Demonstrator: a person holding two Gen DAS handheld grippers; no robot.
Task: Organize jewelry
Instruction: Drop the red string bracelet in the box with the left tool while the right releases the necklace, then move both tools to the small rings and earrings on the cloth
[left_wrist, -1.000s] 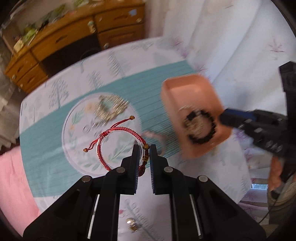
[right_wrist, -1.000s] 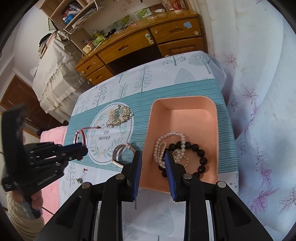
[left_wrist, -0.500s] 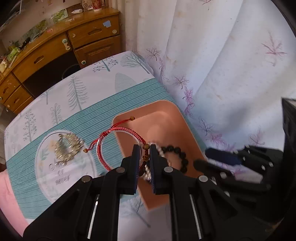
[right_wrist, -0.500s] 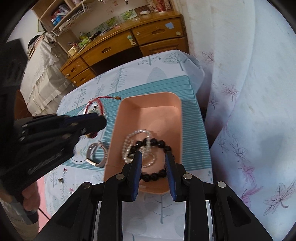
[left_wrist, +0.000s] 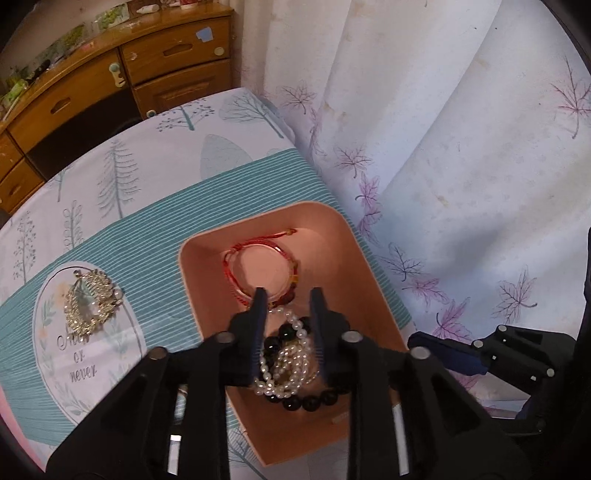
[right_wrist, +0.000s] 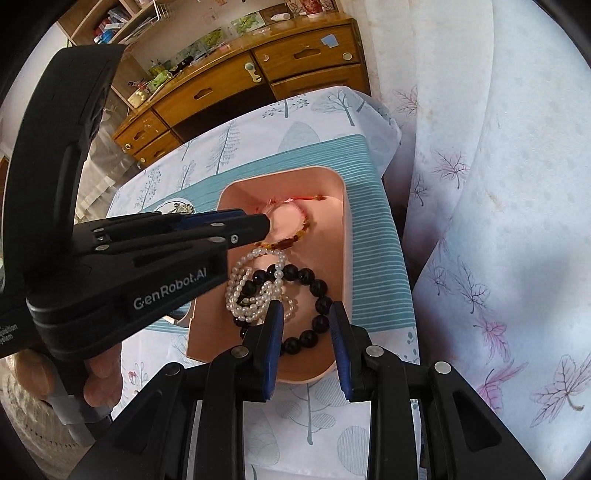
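The left gripper (left_wrist: 286, 297) is hanging over the pink tray (left_wrist: 192, 284) with its jaws apart and gripping nothing, the red cord bracelet (left_wrist: 258, 254) lying loose on the tray floor toward twelve o'clock. The right gripper (right_wrist: 306, 314) is idling at six o'clock, parted and empty, above the pearl strand (right_wrist: 255, 291) and black bead bracelet (right_wrist: 314, 295). Three pieces are sitting in the tray, while the gold brooch (left_wrist: 90, 301) is waiting on the cloth at nine o'clock, so the job looks mostly done.

Red cord bracelet (left_wrist: 258, 266) flat in pink tray (left_wrist: 373, 295)

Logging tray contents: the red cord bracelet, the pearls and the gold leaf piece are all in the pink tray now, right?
Not quite: the left wrist view shows the gold leaf piece on the tablecloth, outside the pink tray. The red cord bracelet and pearls are inside.
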